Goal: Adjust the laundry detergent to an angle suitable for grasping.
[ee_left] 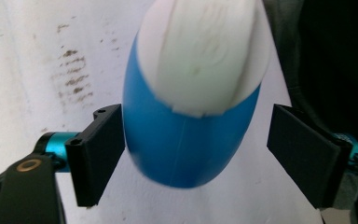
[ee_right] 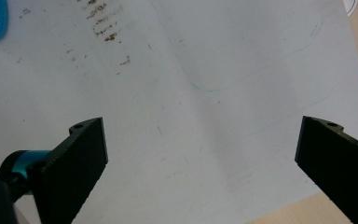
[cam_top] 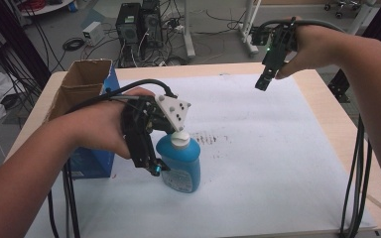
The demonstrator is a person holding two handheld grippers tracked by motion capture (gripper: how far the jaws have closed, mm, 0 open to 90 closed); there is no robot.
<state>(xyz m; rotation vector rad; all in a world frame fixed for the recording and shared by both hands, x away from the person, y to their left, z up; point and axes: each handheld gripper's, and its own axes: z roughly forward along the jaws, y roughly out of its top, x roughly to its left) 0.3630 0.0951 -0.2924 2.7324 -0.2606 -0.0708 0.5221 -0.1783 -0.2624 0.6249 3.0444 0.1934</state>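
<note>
The left gripper (ee_left: 193, 154) straddles the blue bottle (ee_left: 186, 144) upright near the bench's (cam_top: 278, 188) left edge, jaws released with a gap beside one pad, likely so it stands alone. The right gripper (cam_top: 262, 83) hovers open by the far edge, out of the way

My work surface is a light wooden table (cam_top: 327, 106), bare wood showing along its far edge and right side. A white sheet (cam_top: 278, 163) lies flat on it and covers most of the top. I note a patch of dark brownish smudges (cam_top: 209, 138) on the sheet near its middle, and faint blue pen lines (ee_right: 214, 88) in the right gripper view. Standing on the sheet: a blue bottle (cam_top: 181, 166) with a white cap, upright. At the table's left side stands an open cardboard box (cam_top: 82, 84), flaps up.
</note>
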